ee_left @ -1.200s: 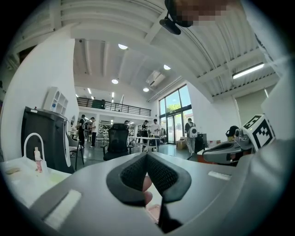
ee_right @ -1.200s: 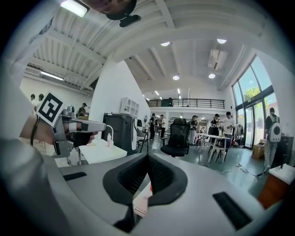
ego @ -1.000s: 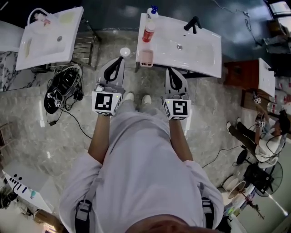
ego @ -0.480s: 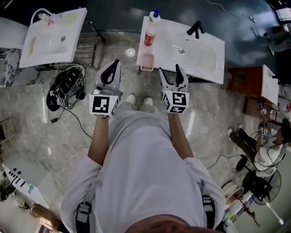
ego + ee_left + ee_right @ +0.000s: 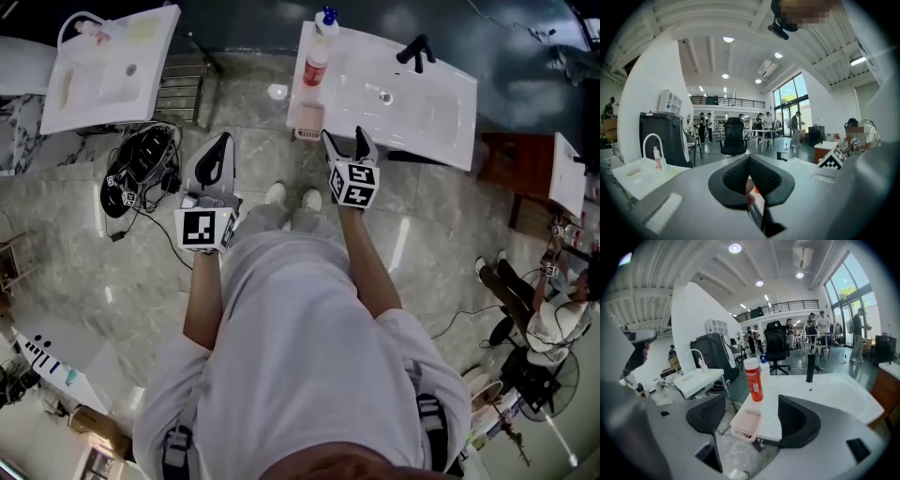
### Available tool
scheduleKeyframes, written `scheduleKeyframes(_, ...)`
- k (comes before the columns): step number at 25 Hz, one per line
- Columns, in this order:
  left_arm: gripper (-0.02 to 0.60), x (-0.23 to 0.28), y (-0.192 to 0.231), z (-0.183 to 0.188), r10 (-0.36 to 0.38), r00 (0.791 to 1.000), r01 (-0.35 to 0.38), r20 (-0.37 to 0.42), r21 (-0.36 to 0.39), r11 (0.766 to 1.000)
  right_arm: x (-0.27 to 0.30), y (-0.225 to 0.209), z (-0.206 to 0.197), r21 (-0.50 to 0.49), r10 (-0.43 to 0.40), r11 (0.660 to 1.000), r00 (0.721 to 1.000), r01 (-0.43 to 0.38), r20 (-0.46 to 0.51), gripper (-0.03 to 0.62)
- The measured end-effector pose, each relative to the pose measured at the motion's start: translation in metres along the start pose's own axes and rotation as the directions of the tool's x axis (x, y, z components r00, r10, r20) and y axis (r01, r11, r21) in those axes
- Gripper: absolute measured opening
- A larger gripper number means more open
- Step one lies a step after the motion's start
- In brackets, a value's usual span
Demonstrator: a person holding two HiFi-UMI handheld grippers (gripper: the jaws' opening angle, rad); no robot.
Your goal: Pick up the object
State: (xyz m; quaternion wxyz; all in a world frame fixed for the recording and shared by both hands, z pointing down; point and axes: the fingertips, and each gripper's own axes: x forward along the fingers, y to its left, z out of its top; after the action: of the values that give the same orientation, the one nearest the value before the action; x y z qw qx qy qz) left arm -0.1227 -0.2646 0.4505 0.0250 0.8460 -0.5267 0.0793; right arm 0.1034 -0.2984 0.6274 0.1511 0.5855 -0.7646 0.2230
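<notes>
A red bottle (image 5: 314, 66) (image 5: 753, 379) stands on the left ledge of a white sink (image 5: 427, 117) (image 5: 834, 394), with a blue-capped white bottle (image 5: 325, 21) (image 5: 764, 371) behind it. A pink slatted tray (image 5: 307, 120) (image 5: 746, 424) lies on the sink's near left corner. My right gripper (image 5: 341, 141) (image 5: 751, 404) is just short of that corner, and its jaws are opening. In the right gripper view the tray and red bottle show between the jaws farther ahead, and the pads touch nothing. My left gripper (image 5: 217, 150) (image 5: 749, 180) hangs over the floor to the left, shut and empty.
A black faucet (image 5: 415, 52) (image 5: 810, 367) stands at the sink's back. A second white sink (image 5: 103, 66) (image 5: 701, 376) is at far left, with black cables and gear (image 5: 141, 169) on the marble floor below it. People and office chairs are farther off.
My right gripper has moved forward to the sink's near left corner and its jaws have gone from shut to wide apart. The left gripper has drifted slightly left.
</notes>
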Motion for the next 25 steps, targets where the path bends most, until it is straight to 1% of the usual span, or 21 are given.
scheduleKeyframes(2,0.0,-0.006,0.006,-0.008,0.015,1.0,-0.015,-0.024,0.0,1.0,0.017,-0.006,-0.025,0.031,-0.034,0.999,0.998,0.035,-0.052,0.342)
scheduleKeyframes(3,0.0,-0.008,0.008,-0.011,0.02,0.999,-0.02,-0.035,0.0,1.0,0.025,-0.009,-0.037,0.044,-0.047,0.998,0.996,0.051,-0.075,0.324)
scheduleKeyframes(4,0.0,-0.011,0.01,-0.014,0.026,0.999,-0.026,-0.045,-0.001,1.0,0.033,-0.01,-0.049,0.063,-0.054,0.996,0.994,0.06,-0.1,0.321)
scheduleKeyframes(7,0.0,-0.02,0.016,-0.023,0.045,0.996,-0.046,-0.073,-0.002,0.999,0.053,-0.01,-0.081,0.153,-0.047,0.985,0.985,0.073,-0.167,0.324)
scheduleKeyframes(10,0.0,-0.03,0.024,-0.031,0.066,0.993,-0.067,-0.102,-0.002,0.998,0.068,-0.007,-0.105,0.211,-0.043,0.973,0.973,0.093,-0.229,0.324)
scheduleKeyframes(12,0.0,-0.034,0.027,-0.035,0.076,0.99,-0.076,-0.117,-0.003,0.997,0.076,-0.009,-0.117,0.274,-0.055,0.953,0.964,0.128,-0.26,0.324)
scheduleKeyframes(14,0.0,-0.036,0.029,-0.039,0.081,0.988,-0.082,-0.13,-0.005,0.997,0.082,-0.013,-0.126,0.353,-0.067,0.92,0.957,0.169,-0.283,0.321)
scheduleKeyframes(15,0.0,-0.037,0.03,-0.041,0.082,0.988,-0.084,-0.134,-0.006,0.996,0.084,-0.014,-0.131,0.397,-0.068,0.899,0.954,0.186,-0.292,0.321)
scheduleKeyframes(19,0.0,-0.039,0.032,-0.044,0.085,0.986,-0.087,-0.141,-0.007,0.996,0.088,-0.013,-0.148,0.567,-0.048,0.793,0.95,0.223,-0.307,0.311)
scheduleKeyframes(21,0.0,-0.039,0.034,-0.045,0.085,0.986,-0.086,-0.144,-0.004,0.996,0.091,-0.01,-0.153,0.605,-0.035,0.764,0.951,0.224,-0.308,0.303)
scheduleKeyframes(23,0.0,-0.038,0.035,-0.044,0.084,0.986,-0.086,-0.145,-0.001,0.996,0.094,-0.007,-0.157,0.638,-0.016,0.739,0.951,0.219,-0.308,0.276)
scheduleKeyframes(25,0.0,-0.038,0.036,-0.043,0.084,0.986,-0.085,-0.144,0.003,0.996,0.097,-0.007,-0.16,0.669,-0.005,0.71,0.951,0.22,-0.308,0.233)
